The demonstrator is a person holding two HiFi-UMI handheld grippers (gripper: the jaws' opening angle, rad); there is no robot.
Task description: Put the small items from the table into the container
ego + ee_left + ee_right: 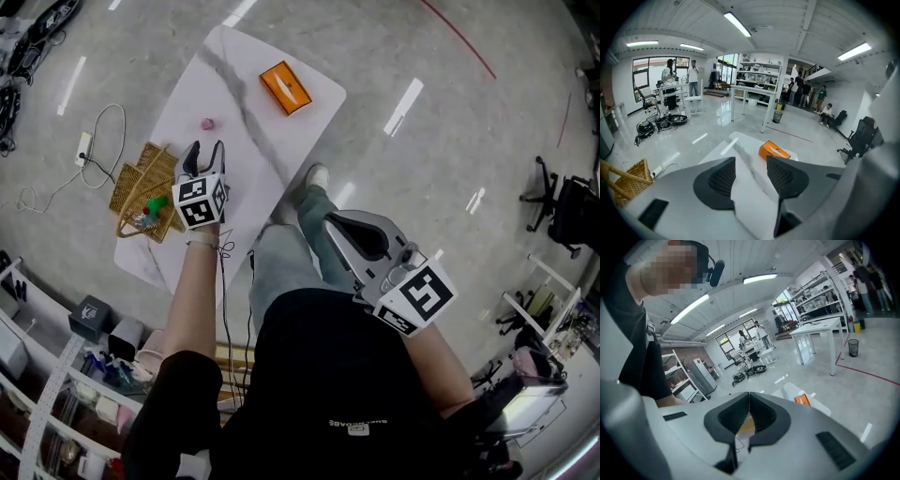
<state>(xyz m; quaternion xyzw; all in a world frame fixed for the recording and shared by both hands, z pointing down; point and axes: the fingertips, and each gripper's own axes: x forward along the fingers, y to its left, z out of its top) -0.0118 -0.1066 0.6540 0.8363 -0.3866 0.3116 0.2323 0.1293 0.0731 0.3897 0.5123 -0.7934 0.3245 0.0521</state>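
Right gripper (749, 404): jaws together, empty, off the table (234, 94).
Left gripper (205, 150): jaws apart, empty, beside the wicker basket (127, 187).
Pink item (207, 123): on table, just beyond left gripper; small, probably light, perhaps soft; pinch its middle.

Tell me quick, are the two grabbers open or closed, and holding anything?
Left gripper: jaws open, holding nothing.
Right gripper: jaws shut, holding nothing.

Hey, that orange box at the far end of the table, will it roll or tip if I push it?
Probably neither: the orange box lies flat on its broad face. On the glossy table it would likely slide instead. It looks like light cardboard, though that's a guess.
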